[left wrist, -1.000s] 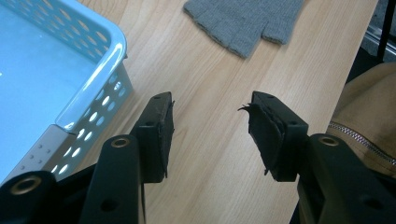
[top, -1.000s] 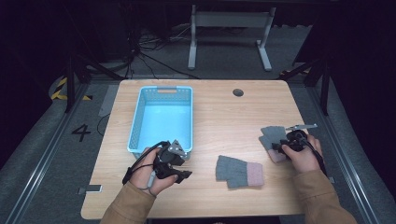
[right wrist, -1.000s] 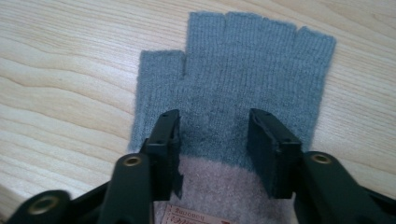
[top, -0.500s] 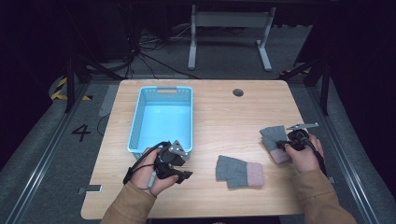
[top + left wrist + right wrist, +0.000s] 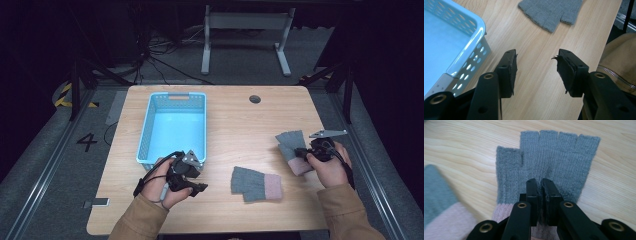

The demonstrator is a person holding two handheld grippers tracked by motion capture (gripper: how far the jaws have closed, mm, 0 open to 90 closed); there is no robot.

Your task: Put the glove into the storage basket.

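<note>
Right gripper (image 5: 540,185): jaws clenched almost together on the knit of the right glove (image 5: 549,162), pinching a small fold of grey fabric near where the grey part meets the pink cuff.
Right glove: lies flat on the table (image 5: 235,120), well to the right of the basket (image 5: 172,127), near the table's right edge; its 5 short finger stubs point away from the right gripper, its pink cuff lies under the person's right hand (image 5: 327,165).
Right gripper, high view (image 5: 302,151): sits on the cuff end of the right glove (image 5: 291,145), with the grey plate standing out above the hand.
Left gripper (image 5: 536,67): jaws released and wide apart, nothing between them but bare wood; it holds nothing.
Left gripper, high view (image 5: 200,186): held in the person's left hand (image 5: 165,187), just in front of the basket's near right corner, jaws pointing to the right.
Basket: light blue, perforated walls, nothing inside it; its near corner (image 5: 469,47) stands just beside the left gripper's left jaw, not touching it.
Second glove (image 5: 256,184): grey with a pink cuff, flat on the table to the right of the basket's near end, between the 2 grippers; untouched, its grey finger end (image 5: 551,11) lies ahead of the open jaws.
In the way: bare wood between the left gripper and the second glove.
</note>
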